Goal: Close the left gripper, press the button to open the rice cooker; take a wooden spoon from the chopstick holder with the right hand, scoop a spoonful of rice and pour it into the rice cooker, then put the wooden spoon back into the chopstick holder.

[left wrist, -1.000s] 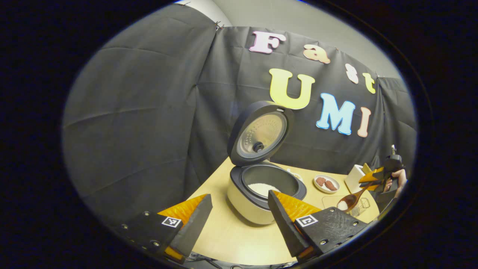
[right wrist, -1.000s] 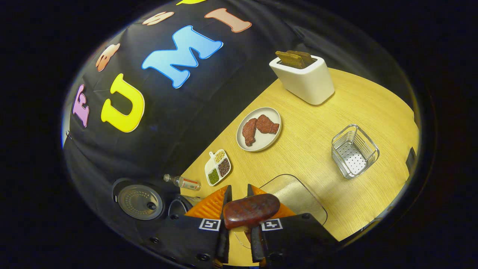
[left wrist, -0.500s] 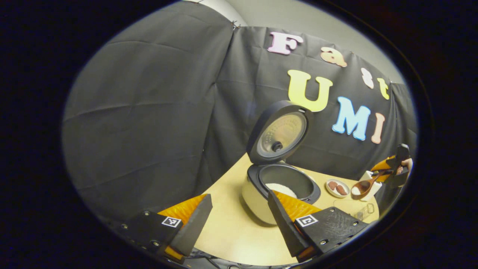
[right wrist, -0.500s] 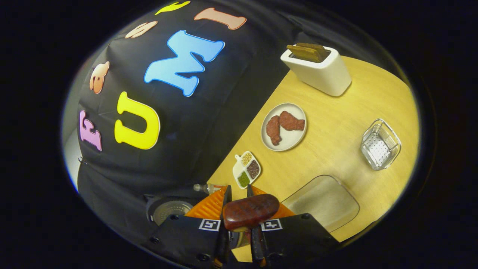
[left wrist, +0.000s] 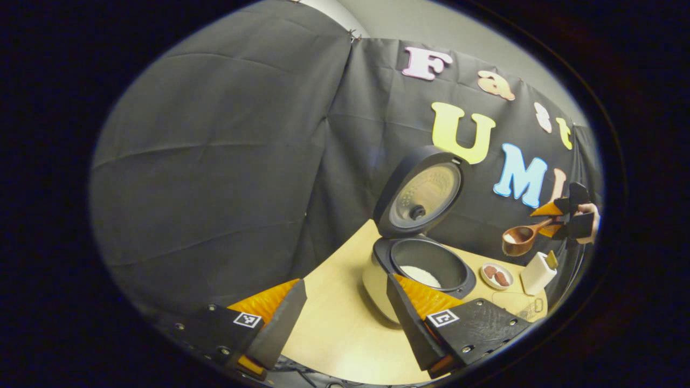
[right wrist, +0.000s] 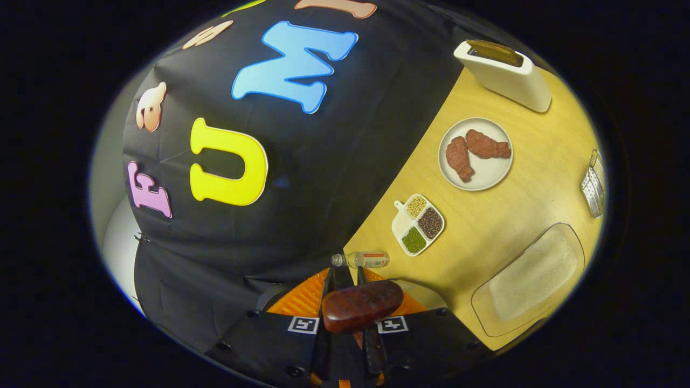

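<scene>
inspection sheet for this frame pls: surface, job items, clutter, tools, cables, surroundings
Surface: wooden table, no spills seen.
Job's things: rice cooker lid open, rice in pot; wooden spoon loaded with rice, held in the air right of the cooker; chopstick holder at table edge.
Clutter: plate of meat, divided dish, small bottle lying down, clear tray, toaster.
Grippers: left tool open, holding nothing; right tool shut on the spoon handle.
Cables: nothing seen.
Surroundings: black cloth wall.
</scene>
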The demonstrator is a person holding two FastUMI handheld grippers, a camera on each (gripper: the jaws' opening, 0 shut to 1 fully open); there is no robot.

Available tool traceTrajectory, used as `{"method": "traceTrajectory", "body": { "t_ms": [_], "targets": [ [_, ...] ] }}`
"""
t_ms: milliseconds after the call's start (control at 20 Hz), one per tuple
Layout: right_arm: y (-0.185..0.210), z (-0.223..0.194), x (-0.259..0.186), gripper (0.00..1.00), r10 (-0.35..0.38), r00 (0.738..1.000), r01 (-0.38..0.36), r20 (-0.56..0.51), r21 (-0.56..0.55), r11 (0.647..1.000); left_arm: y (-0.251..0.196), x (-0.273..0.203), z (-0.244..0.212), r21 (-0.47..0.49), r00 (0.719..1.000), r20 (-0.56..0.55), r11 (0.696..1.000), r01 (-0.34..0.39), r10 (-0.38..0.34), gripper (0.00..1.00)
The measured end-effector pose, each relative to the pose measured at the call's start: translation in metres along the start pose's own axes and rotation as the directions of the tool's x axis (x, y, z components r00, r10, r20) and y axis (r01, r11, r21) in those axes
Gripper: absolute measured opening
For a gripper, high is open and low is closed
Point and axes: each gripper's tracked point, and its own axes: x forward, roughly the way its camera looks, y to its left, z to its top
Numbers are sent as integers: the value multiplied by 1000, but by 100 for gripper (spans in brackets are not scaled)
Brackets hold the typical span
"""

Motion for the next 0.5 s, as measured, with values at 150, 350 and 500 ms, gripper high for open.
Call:
{"method": "traceTrajectory", "body": {
  "t_ms": [150, 350, 500],
  "targets": [
    [18, -26, 25, 21, 9, 999, -11, -54, -43, 999, 16, -1, -3, -29, 999, 2, 999, -35, 35, 94],
    [28, -61, 62, 20, -15, 992, -1, -122, -128, 992, 41, -8, -7, -73, 996, 14, 994, -85, 86, 95],
    [25, -80, 90, 20, -48, 988, 17, -149, -208, 978, 52, -9, -17, -90, 993, -2, 989, -118, 118, 94]
  ]
}}
